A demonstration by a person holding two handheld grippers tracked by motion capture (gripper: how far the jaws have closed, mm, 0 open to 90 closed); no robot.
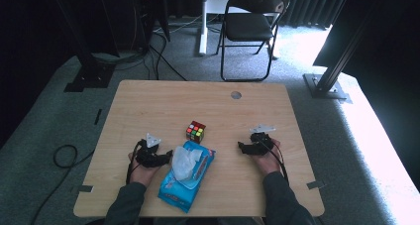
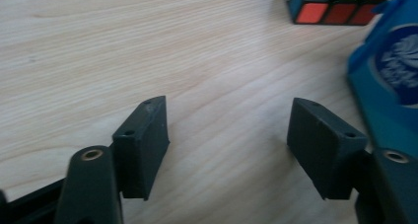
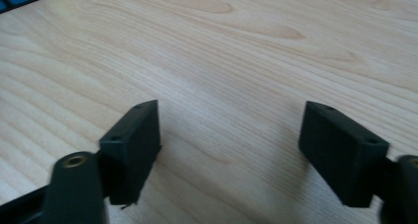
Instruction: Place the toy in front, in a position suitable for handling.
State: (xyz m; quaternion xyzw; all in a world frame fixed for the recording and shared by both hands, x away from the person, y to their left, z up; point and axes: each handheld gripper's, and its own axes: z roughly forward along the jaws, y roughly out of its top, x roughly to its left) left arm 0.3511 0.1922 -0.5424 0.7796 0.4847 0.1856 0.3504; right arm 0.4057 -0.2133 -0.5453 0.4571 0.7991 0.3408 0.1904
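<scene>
- The pale wooden worktop (image 1: 148, 106), rounded at its corners and with a small grey round cap near its far edge, carries everything; its grain runs in long fine streaks in both gripper views.
- The blue soft plastic pack of wet wipes (image 1: 185, 178) lies slantwise near the front edge, a crumpled white wipe (image 1: 182, 161) standing out of its opening.
- The left gripper (image 1: 166, 158) rests just beside the pack's left side, released, its black jaws wide apart over bare wood; the left gripper view puts the pack's blue edge right against the right-hand jaw.
- The right gripper (image 1: 241, 146) lies well apart from the pack on its right, likewise released.
- The small multicoloured puzzle cube (image 1: 195, 131) sits just beyond the pack; the left gripper view shows its glossy stickers in black frames.
</scene>
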